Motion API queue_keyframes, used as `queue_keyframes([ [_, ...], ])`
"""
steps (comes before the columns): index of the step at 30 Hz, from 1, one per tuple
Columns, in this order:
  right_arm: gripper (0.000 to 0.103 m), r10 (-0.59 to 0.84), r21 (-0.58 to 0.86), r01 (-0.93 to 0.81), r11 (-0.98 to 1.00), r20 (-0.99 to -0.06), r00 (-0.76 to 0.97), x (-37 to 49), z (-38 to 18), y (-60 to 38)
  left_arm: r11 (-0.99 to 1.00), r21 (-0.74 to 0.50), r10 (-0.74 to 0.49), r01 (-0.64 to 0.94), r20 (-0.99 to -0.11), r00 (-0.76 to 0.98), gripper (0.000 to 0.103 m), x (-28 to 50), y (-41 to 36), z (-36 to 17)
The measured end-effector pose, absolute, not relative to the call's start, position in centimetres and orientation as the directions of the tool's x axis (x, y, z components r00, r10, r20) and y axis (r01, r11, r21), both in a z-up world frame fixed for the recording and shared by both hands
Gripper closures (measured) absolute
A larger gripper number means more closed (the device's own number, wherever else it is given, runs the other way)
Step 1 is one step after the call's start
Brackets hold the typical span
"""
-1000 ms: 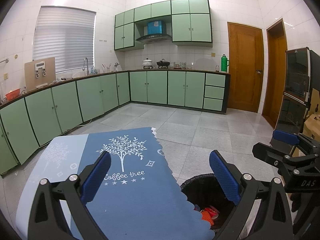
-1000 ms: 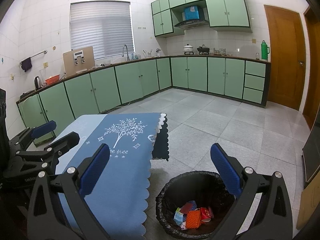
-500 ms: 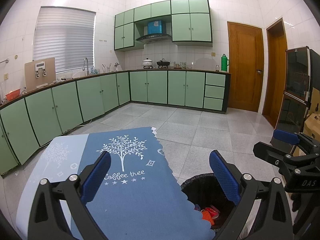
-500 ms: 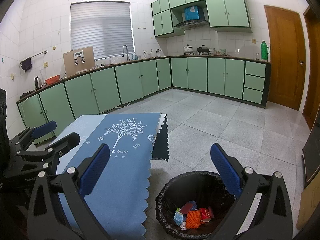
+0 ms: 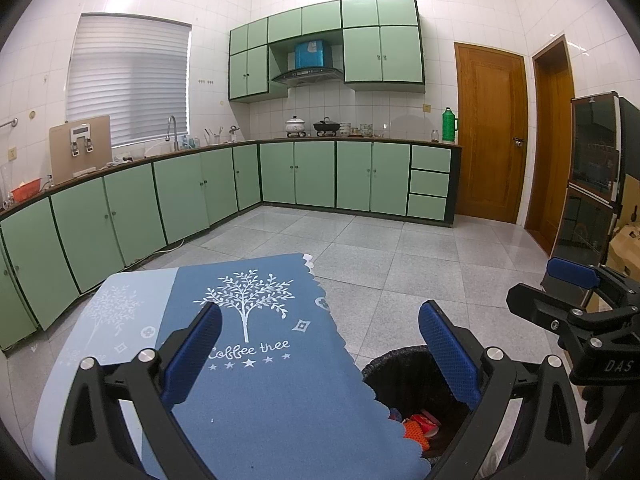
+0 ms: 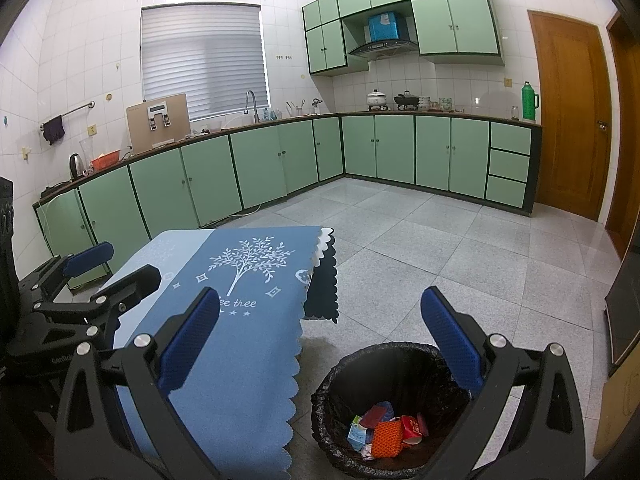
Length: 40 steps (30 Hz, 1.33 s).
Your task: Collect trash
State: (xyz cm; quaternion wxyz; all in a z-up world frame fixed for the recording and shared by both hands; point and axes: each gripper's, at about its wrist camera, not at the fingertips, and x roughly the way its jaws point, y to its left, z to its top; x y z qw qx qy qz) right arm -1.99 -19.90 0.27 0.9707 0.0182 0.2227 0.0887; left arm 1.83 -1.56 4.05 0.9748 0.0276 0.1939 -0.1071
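Beside the black-lined round trash bin [image 6: 394, 408], our left gripper [image 5: 320, 350] and right gripper [image 6: 320, 336] hold jaws open and empty, risking snagging the blue scalloped tablecloth [image 6: 248, 320].

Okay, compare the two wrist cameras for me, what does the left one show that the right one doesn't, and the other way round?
Only the left wrist view shows the dark glass-door cabinet and a cardboard box at the right edge. Only the right wrist view shows the kettle, the dark cloth on the wall rail, and the whole inside of the trash bin with its wrappers. Both show the blue tablecloth, the green cabinets, the wooden door, and both tools open: left tool, right tool.
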Motion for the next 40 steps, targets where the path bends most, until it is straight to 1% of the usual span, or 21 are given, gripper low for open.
queue_keyframes([
  [24,0.005,0.181,0.073,-0.165,0.984,-0.432,0.883,-2.0,0.2,-19.7,0.976,0.013,-0.194,0.217,-0.396,0.897,0.006,1.9,-1.0,3.4],
  [40,0.005,0.186,0.085,-0.166,0.983,-0.447,0.875,-1.6,-1.0,-19.8,0.978,0.012,-0.186,0.210,-0.419,0.889,0.006,2.5,-1.1,3.2],
])
